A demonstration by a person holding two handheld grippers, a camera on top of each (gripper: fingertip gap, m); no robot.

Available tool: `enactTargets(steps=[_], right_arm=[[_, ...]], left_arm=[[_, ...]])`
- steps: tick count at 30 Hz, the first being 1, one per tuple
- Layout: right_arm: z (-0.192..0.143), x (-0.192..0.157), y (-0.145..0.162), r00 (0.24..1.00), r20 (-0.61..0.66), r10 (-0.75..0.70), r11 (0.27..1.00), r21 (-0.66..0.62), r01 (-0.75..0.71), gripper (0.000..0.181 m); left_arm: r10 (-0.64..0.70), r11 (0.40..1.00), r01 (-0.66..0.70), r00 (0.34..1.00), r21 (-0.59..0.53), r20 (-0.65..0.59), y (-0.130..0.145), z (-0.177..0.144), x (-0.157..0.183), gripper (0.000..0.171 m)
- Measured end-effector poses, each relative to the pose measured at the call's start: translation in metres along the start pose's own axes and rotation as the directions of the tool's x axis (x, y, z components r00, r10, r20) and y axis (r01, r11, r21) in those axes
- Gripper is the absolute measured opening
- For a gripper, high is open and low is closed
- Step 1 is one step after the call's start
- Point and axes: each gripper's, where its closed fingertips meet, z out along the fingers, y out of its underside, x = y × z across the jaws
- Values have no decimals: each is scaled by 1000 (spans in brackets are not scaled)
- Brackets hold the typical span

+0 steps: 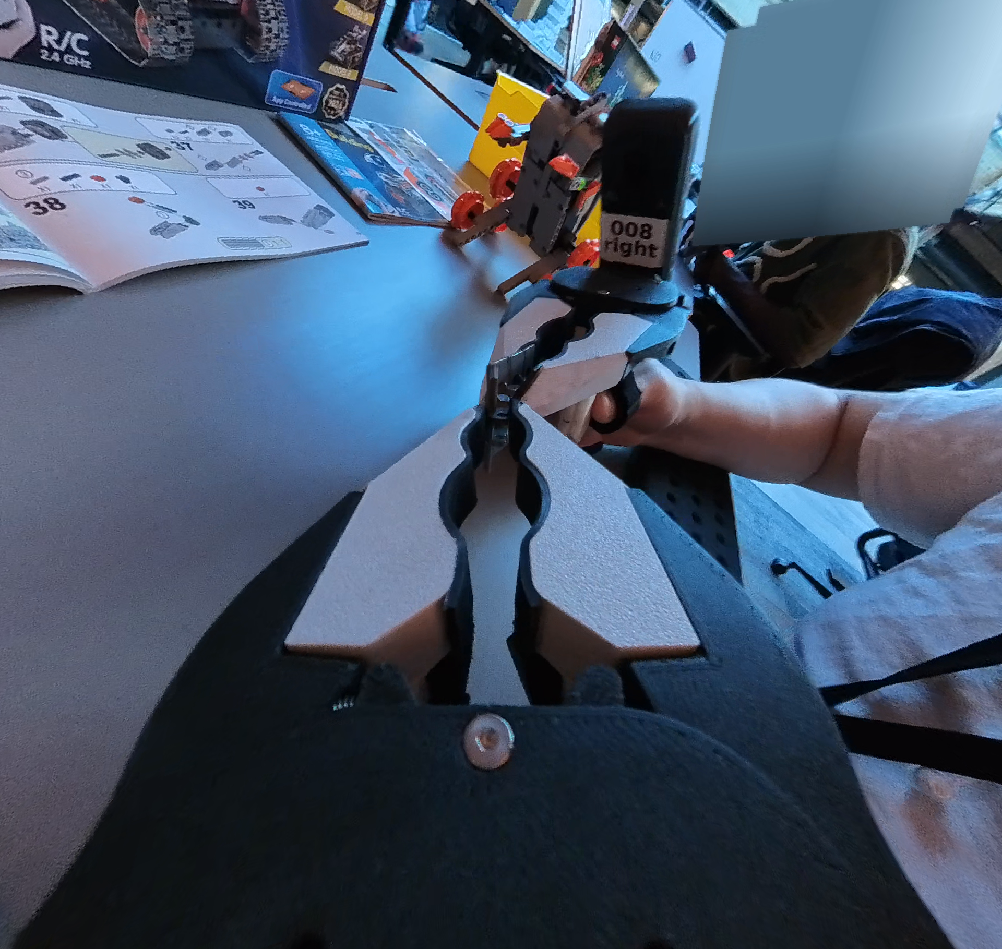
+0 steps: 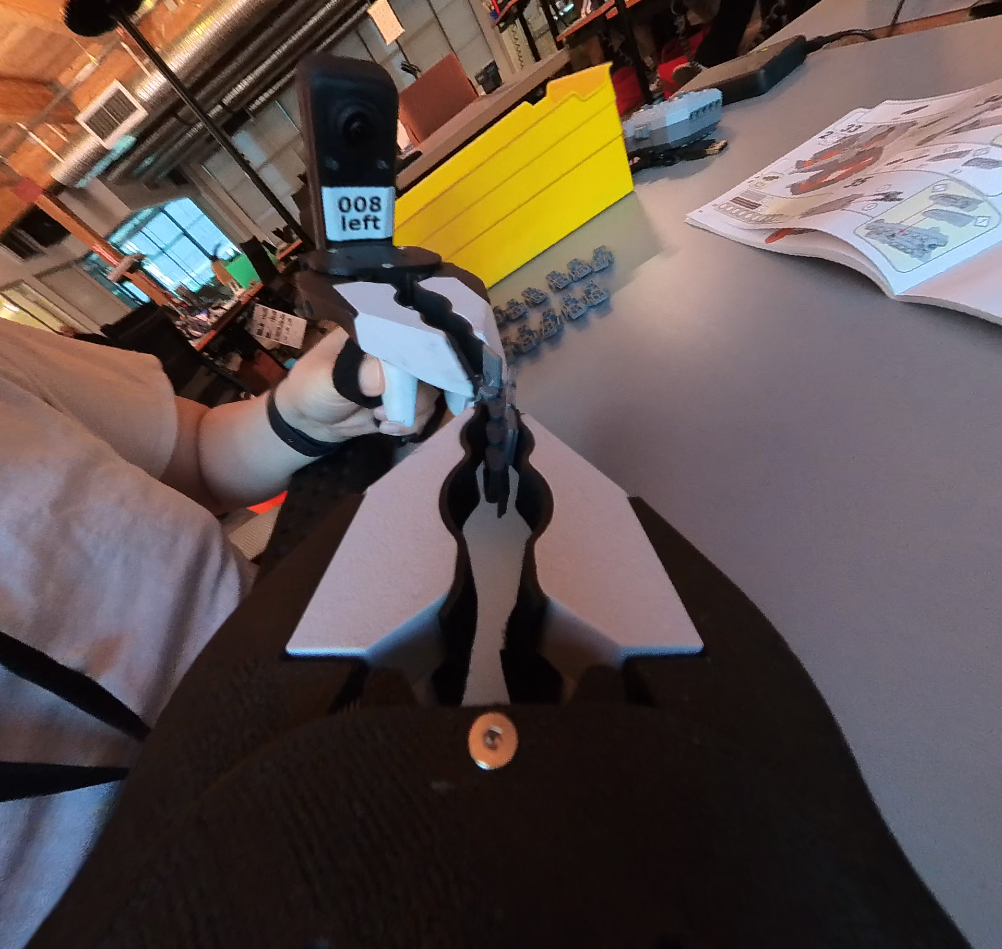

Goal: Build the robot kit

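Observation:
My two grippers meet tip to tip above the grey table (image 1: 190, 435). In the left wrist view my left gripper (image 1: 498, 418) is shut on a small dark grey track link (image 1: 499, 432). The right gripper (image 1: 515, 381) faces it and holds a grey piece (image 1: 507, 373) against that link. In the right wrist view my right gripper (image 2: 496, 427) is shut on a short chain of dark track links (image 2: 499, 457). The left gripper (image 2: 490, 381) touches the chain's far end. A person's hand (image 2: 325, 397) holds each gripper.
Several loose grey track links (image 2: 564, 294) lie by a yellow bin (image 2: 515, 180). An open instruction booklet (image 2: 894, 207) lies on the table, also in the left wrist view (image 1: 135, 180). A toy box (image 1: 190, 18) and a part-built model with orange wheels (image 1: 542, 186) stand behind. My two grippers' fingertips are within a few centimetres of each other.

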Motion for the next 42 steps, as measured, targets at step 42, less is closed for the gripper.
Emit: enactTargets(steps=[42], right_arm=[[0,9,-14,909,132,395,907,102,-409,5]], left_arm=[[-29,998,27,999,52,40,-9,4,-4,6]])
